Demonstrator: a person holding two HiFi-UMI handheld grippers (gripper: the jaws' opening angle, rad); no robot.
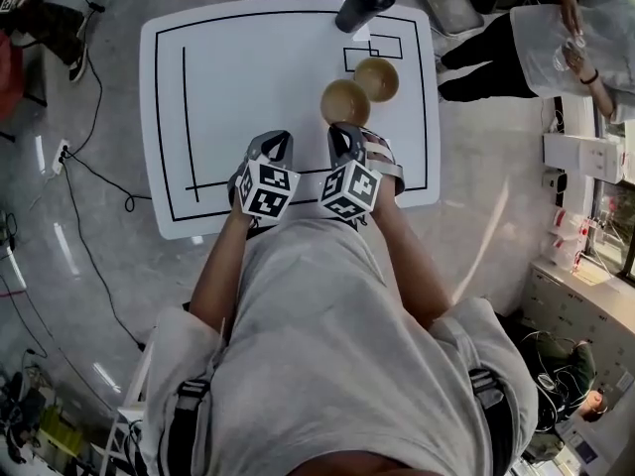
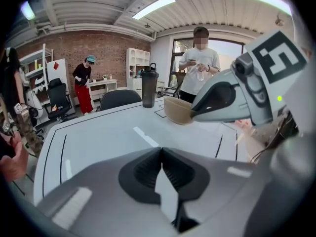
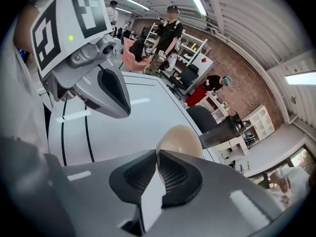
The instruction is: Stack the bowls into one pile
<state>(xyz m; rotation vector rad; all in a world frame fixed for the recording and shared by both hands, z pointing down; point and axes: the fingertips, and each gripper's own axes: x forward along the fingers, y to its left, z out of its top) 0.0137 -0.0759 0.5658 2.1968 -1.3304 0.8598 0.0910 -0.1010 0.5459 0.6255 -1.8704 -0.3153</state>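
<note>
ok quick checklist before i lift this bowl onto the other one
1. Right gripper shut on the near bowl at its rim: ok.
2. Far bowl upright and empty, ready to receive: ok.
3. Left gripper shut, empty, clear of both bowls: ok.
4. Shaker bottle beyond the far bowl, off the path: ok.
5. Grip firm enough to lift: cannot tell.

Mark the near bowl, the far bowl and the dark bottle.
near bowl [image 1: 344,102], head view, on its inner hollow.
far bowl [image 1: 376,78], head view, on its inner hollow.
dark bottle [image 1: 358,9], head view, on its side wall below the lid.
</note>
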